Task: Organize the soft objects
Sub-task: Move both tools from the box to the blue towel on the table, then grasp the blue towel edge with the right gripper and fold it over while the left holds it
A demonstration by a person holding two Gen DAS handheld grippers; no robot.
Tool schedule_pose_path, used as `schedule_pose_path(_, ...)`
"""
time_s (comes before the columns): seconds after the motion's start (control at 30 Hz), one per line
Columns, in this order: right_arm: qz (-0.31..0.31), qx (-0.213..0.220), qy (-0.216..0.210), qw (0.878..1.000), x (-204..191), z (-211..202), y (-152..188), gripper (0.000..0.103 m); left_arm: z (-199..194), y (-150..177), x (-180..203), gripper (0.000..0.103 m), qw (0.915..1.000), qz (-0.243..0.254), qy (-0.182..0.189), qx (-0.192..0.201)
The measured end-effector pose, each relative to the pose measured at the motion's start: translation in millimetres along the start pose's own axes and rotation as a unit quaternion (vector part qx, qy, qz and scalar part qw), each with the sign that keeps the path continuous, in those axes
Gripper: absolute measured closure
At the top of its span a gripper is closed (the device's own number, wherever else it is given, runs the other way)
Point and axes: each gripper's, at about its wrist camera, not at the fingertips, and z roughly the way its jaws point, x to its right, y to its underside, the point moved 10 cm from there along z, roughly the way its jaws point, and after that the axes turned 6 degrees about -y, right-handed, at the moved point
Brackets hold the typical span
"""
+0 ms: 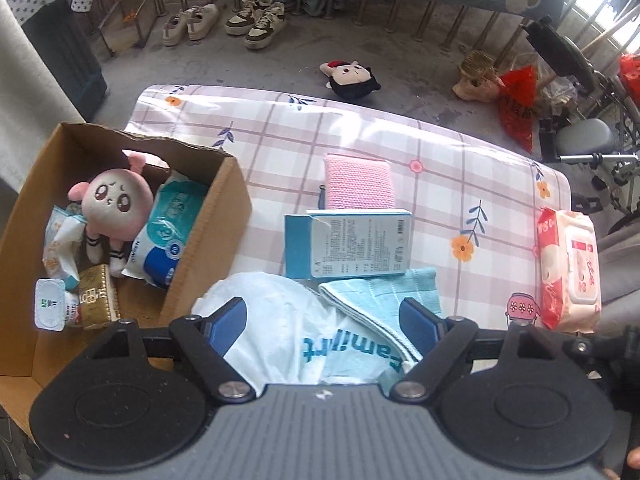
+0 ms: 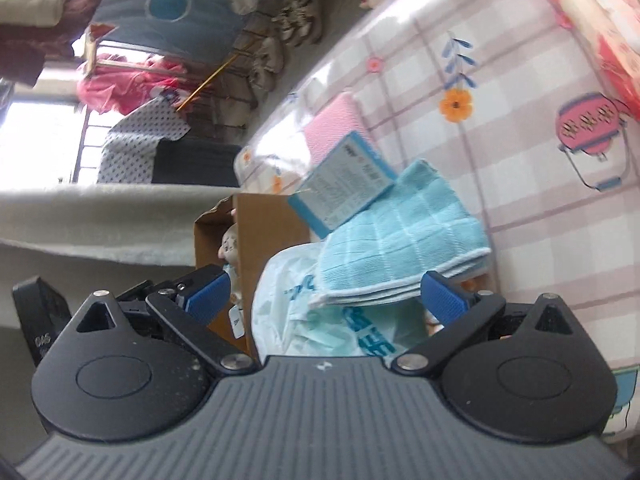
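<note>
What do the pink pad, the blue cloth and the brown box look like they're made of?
Pink pad: looks knitted or woven, fine ribbed texture, matte, probably a sponge cover. Blue cloth: soft microfibre-like towel, grid pattern, folded layers showing at its edge. Brown box: plain cardboard, matte, with a torn rim.

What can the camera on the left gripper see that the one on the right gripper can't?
Only the left wrist view shows the black-haired doll lying whole on the floor, the full wet wipes pack, and the tissue packs inside the cardboard box.

Only the right wrist view shows the pink clothing hanging by the window.

Both show the light blue towel, the blue and white carton, the pink knitted pad, the white plastic bag and the pink plush doll.
</note>
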Motion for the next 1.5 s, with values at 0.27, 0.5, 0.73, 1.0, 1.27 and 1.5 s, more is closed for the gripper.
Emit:
schedule_pose_path(0.27, 0.198, -0.009, 0.004, 0.98, 80, 45, -6, 0.005, 48, 10, 43, 0.052, 0.9962, 0.075, -0.027, -0.036)
schedule_pose_path(0.5, 0.243, -0.003, 0.029, 0.97, 103, 85, -7, 0.044, 69, 24, 60, 0.071, 0.99, 0.123, -0.046, -0.05)
schedule_pose_path(0.73, 0.24, 0.018, 0.04, 0.97, 103, 92, -9, 0.08, 70, 29, 67, 0.073, 0.9898, 0.126, -0.039, -0.052)
schedule_pose_path(1.0, 0.179, 0.048, 0.037, 0.982, 88, 75, -31, 0.092, 64, 35, 92, 0.073, 0.9881, 0.143, -0.017, -0.055)
schedule_pose_path(1.27, 0.152, 0.049, 0.075, 0.984, 100, 9, -30, 0.093, 43, 69, 148, 0.073, 0.9818, 0.164, 0.053, -0.079)
schedule_pose_path(1.5, 0.225, 0.05, 0.131, 0.964, 157, -62, 11, 0.093, 41, 114, 184, 0.073, 0.97, 0.192, 0.094, -0.116)
